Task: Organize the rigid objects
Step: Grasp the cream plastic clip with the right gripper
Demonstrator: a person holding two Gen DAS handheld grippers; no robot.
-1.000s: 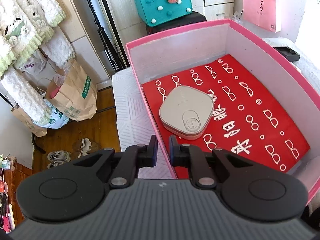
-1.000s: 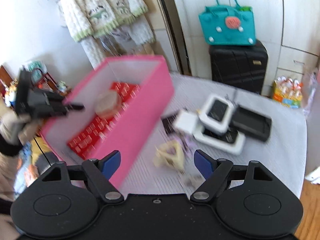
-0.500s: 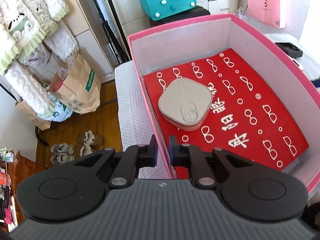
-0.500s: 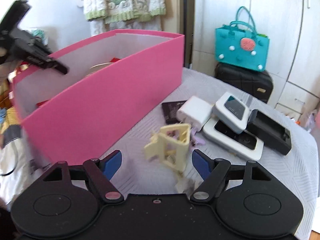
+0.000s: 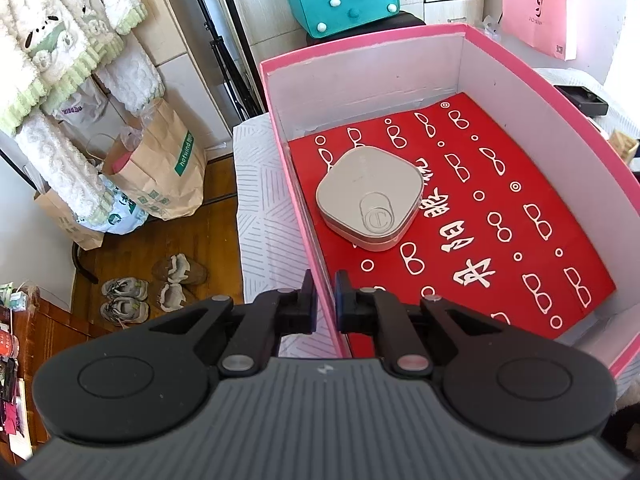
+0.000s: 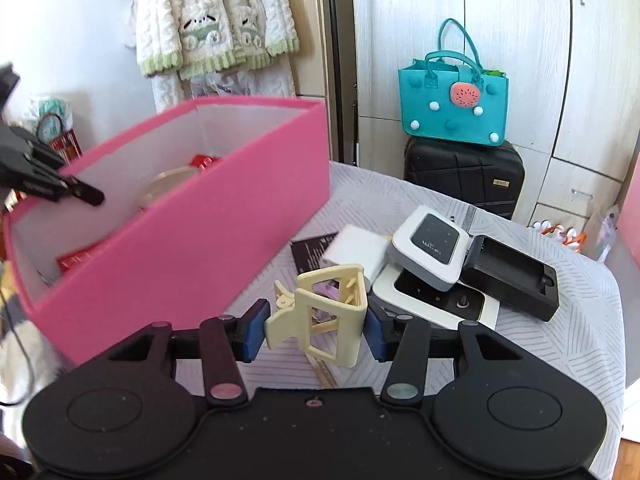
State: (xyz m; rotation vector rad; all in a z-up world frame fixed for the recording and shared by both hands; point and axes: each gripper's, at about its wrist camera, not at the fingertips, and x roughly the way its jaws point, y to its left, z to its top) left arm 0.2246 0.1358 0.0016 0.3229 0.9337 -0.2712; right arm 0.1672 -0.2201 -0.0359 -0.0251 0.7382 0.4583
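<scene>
Fingers (image 6: 256, 330) closing around hair clip (image 6: 324, 318), angled downward

The pink box (image 5: 568, 128) looks like matt cardboard with a plain white lining; the red sheet (image 5: 520, 216) on its floor seems to be smooth printed paper. Inside it, the beige case (image 5: 370, 196) is satin plastic. Beside the box, the cream hair claw (image 6: 324, 320) is glossy plastic on the worktop's (image 6: 560, 340) patterned cloth.

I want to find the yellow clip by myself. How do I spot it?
Find the pink box on the table, then the pile of gadgets to its right. The hair clip lies just in front of that pile. It is the only pale yellow, see-through frame with teeth; its neighbours are solid white or black blocks.
</scene>
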